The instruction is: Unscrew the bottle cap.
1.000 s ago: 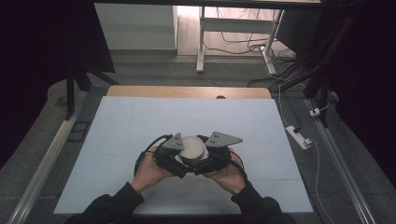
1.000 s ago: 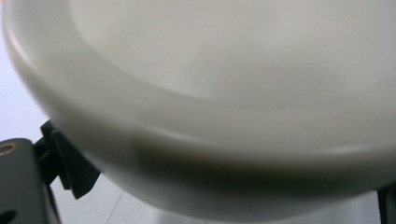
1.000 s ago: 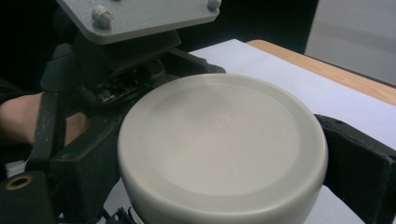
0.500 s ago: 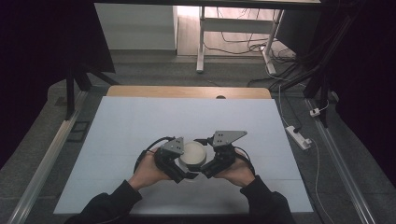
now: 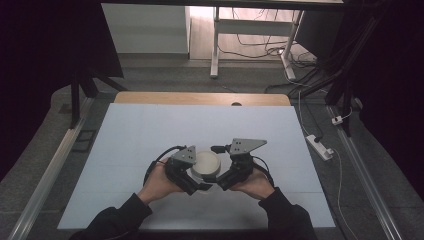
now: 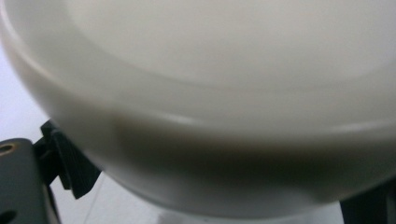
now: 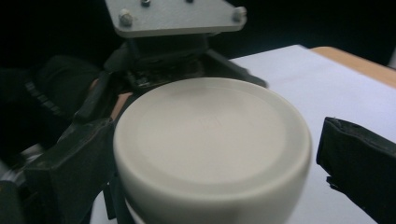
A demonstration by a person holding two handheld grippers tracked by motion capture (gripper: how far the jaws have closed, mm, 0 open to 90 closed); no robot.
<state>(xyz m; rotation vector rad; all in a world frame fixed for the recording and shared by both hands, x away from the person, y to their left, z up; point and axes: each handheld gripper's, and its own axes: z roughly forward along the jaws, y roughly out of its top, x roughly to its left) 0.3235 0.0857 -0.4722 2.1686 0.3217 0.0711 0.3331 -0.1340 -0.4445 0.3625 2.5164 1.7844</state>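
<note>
Fingers of left gripper and right gripper flanking white lid, hands low, angled inward

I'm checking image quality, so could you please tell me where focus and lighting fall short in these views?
Left gripper view: the white lid sits so close it is soft, its underside in shadow. Right gripper view: the lid is fairly sharp, the background dark. High view: the table is evenly lit, the surroundings dim.

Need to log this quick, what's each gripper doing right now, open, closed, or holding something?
Left gripper: jaws around the white round lid, but a firm grip cannot be told.
Right gripper: open, jaws on either side of the lid, the right one clear of it.
</note>
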